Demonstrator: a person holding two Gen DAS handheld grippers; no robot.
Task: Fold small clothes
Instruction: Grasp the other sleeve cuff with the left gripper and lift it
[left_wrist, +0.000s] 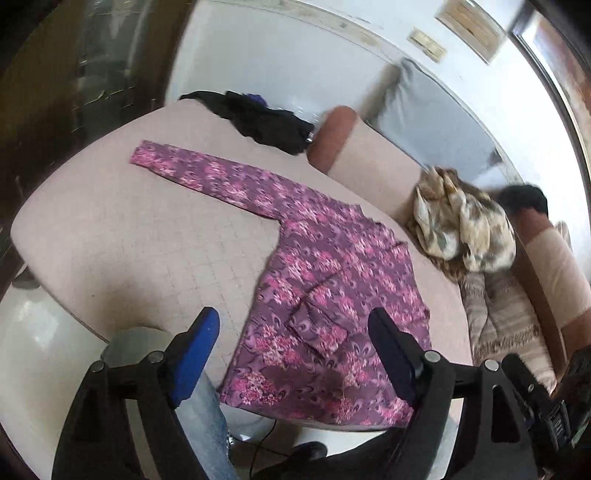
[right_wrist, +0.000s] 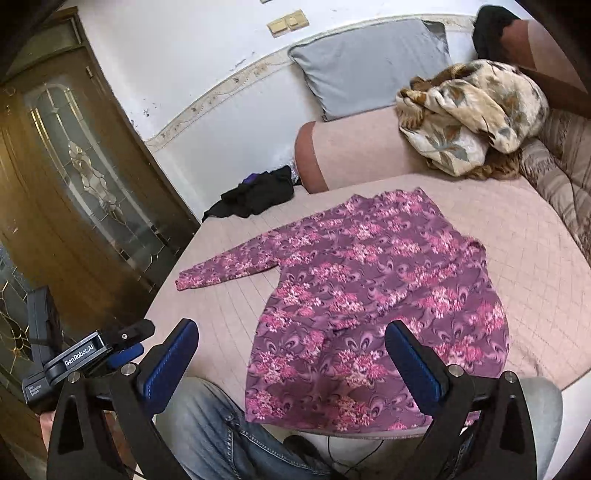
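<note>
A purple top with pink flowers (left_wrist: 325, 291) (right_wrist: 373, 295) lies flat on the pinkish bed cover (left_wrist: 122, 240) (right_wrist: 524, 236). One long sleeve (left_wrist: 207, 173) (right_wrist: 229, 266) stretches out to the left; the other side is folded in over the body. Its hem hangs slightly over the near edge. My left gripper (left_wrist: 295, 325) hovers above the lower part of the top, open, with nothing between its blue pads. My right gripper (right_wrist: 291, 339) is also open and empty, held above the hem. The left gripper's body (right_wrist: 88, 354) shows at the lower left of the right wrist view.
A dark heap of clothes (left_wrist: 266, 122) (right_wrist: 255, 195) lies at the far corner. A crumpled beige floral blanket (left_wrist: 461, 225) (right_wrist: 469, 114) sits at the back right by a bolster (right_wrist: 351, 155) and a grey pillow (right_wrist: 369, 59). The person's jeans (right_wrist: 221, 435) are below. A wooden glass door (right_wrist: 74, 166) stands left.
</note>
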